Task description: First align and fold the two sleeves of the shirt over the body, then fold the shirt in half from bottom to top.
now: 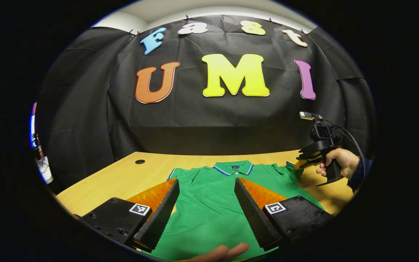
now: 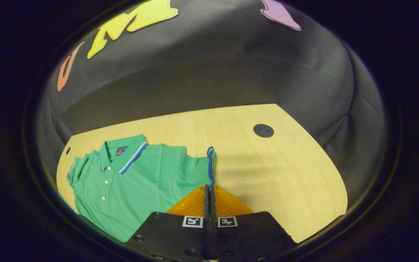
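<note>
The green polo shirt (image 2: pixel 136 182) lies face up on the wooden desk (image 2: pixel 275 171), collar toward the wall at twelve o'clock. The right claw (image 2: pixel 209 191) is pinched together on the blue-trimmed right sleeve (image 2: pixel 210 163), which stands lifted at the shirt's three o'clock side. In the left gripper view the left claw (image 1: pixel 206 209) hovers spread wide and empty over the shirt's body, with the far gripper and its hand (image 1: pixel 338 163) at three o'clock. To do this fold well, I judge the sleeve should sweep toward nine o'clock, cuff level, landing flat across the chest without dragging the shoulder seam.
</note>
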{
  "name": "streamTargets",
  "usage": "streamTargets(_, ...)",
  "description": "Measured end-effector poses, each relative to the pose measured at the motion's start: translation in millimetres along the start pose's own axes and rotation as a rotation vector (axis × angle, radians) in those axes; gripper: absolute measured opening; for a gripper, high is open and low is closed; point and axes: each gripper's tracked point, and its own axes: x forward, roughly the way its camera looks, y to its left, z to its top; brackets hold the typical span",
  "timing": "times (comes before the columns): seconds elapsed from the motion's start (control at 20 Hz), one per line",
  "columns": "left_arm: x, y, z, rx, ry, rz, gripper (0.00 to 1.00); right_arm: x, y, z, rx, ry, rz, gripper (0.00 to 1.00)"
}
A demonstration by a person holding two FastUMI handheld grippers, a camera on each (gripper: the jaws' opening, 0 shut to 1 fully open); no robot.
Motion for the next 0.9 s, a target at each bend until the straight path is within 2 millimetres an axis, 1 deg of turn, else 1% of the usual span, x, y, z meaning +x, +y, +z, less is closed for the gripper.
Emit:
streamTargets(0.25,-1,17,-8,-0.014,0.007,0.015,0.98,-14,54,7,-0.052,-0.034,0.053,0.00)
streamTargets(0.35,-2,23,-9,-0.039,0.000,0.005,0.98,-16,84,4,-0.069,-0.037,0.089,0.00)
streamTargets(0.5,-1,38,-20,-0.058,0.023,0.015,0.98,-16,107,1,-0.110,-0.055,0.100,0.00)
streamTargets(0.55,-1,45,-22,-0.054,0.028,0.028,0.98,-15,111,0,-0.114,-0.054,0.101,0.01)
streamTargets(0.6,0,49,-23,-0.056,0.025,0.029,0.98,-17,111,-3,-0.116,-0.048,0.094,0.02)
streamTargets(0.65,0,49,-22,-0.070,0.014,0.009,0.98,-20,114,-3,-0.102,-0.045,0.109,0.06)
streamTargets(0.75,4,47,-24,-0.101,0.007,-0.042,0.98,-32,119,1,-0.062,-0.055,0.139,0.42)
streamTargets(0.85,12,63,-33,-0.115,0.038,-0.013,0.98,-48,114,9,-0.039,-0.088,0.158,0.77)
streamTargets(0.9,16,68,-34,-0.116,0.051,-0.004,0.98,-59,111,14,-0.037,-0.117,0.171,0.85)
